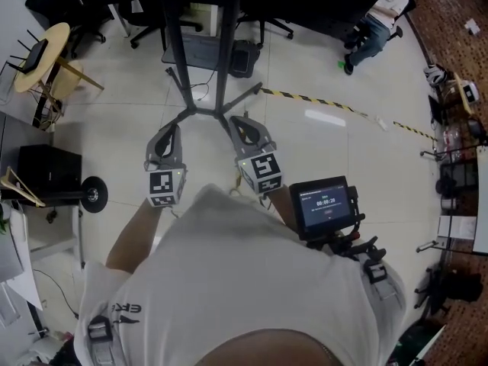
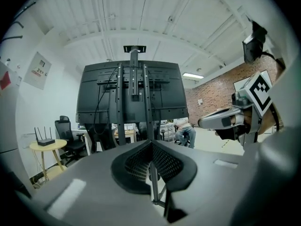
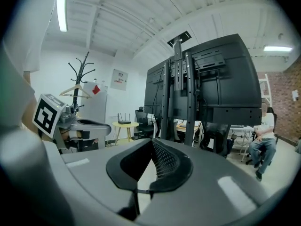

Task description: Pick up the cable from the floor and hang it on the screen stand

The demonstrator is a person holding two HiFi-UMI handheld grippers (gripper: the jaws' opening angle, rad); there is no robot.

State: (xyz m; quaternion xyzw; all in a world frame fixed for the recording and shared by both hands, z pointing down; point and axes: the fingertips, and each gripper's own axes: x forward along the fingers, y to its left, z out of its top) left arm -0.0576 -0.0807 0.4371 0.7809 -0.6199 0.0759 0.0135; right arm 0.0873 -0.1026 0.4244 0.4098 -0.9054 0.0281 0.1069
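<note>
A thin dark cable (image 1: 200,91) seems to lie looped on the pale floor, just beside the far left leg of the screen stand (image 1: 222,59). Nearer, the left gripper (image 1: 172,130) and the right gripper (image 1: 244,122) hover side by side at the stand's base. Each has its jaws pressed together, with nothing between them.

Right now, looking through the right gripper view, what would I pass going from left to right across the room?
left gripper → round yellow table → screen stand → seated person
</note>
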